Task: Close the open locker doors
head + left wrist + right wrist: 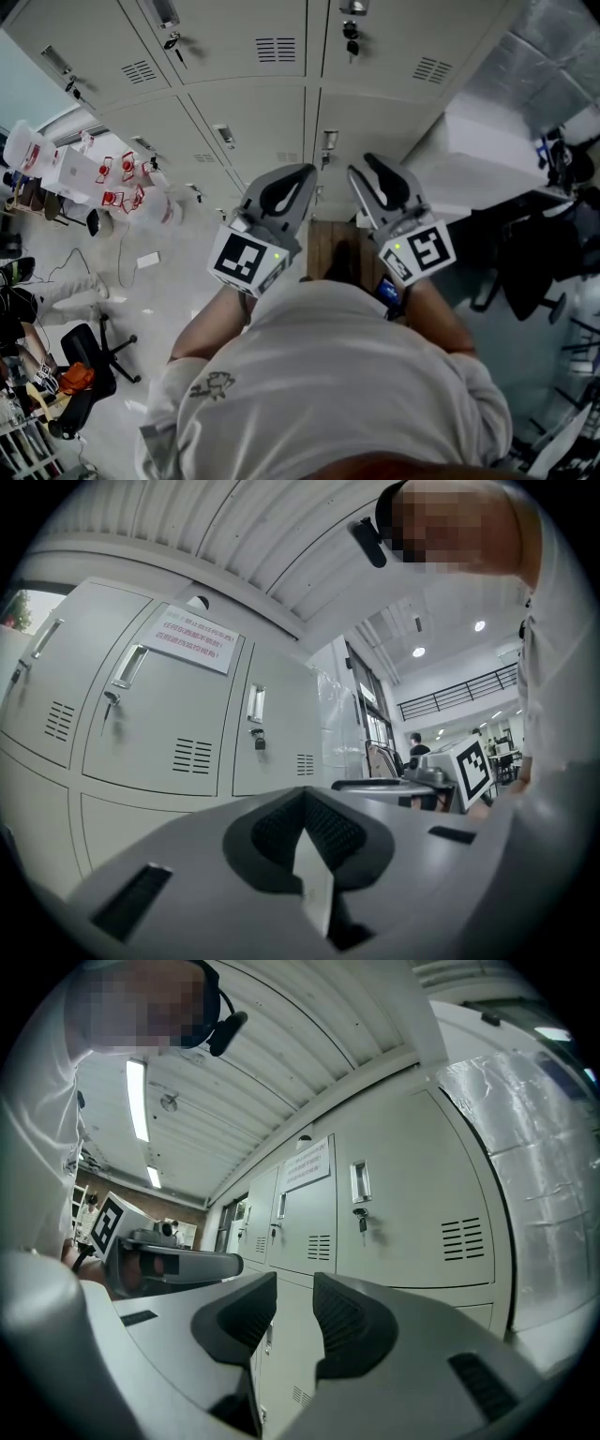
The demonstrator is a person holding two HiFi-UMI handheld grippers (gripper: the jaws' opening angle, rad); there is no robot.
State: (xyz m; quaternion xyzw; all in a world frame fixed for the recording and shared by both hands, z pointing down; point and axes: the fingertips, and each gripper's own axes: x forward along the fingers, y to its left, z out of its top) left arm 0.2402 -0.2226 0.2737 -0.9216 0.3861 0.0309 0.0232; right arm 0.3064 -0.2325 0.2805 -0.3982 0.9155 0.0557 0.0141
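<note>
While facing a bank of grey lockers [281, 94] from close up, holding 2 tools side by side in front of the body. At far left, on the pale floor [169, 281], white bags with red print [112, 183] and a black swivel chair [94, 352], well apart from the lockers. Next, the left hand-held gripper [298, 183], aimed at the lockers, jaws together at the tips, only a thin pale wedge lower down between the black pads [272, 832], nothing caught in them. Past it in the left gripper view, 3 upper locker doors [150, 714] lying flush with the frame, a key [256, 738] hanging from one lock, a printed notice [185, 639] stuck on the middle door. Just beside the left tool and not touching it, the right hand-held gripper [367, 169], jaws parted by a narrow gap, empty, plain grey door surface showing through the gap. Every door within sight shut flat. At far right, a foil-wrapped panel [534, 1147] next to the last locker, and a dark office chair [525, 253] below it in the head view.
</note>
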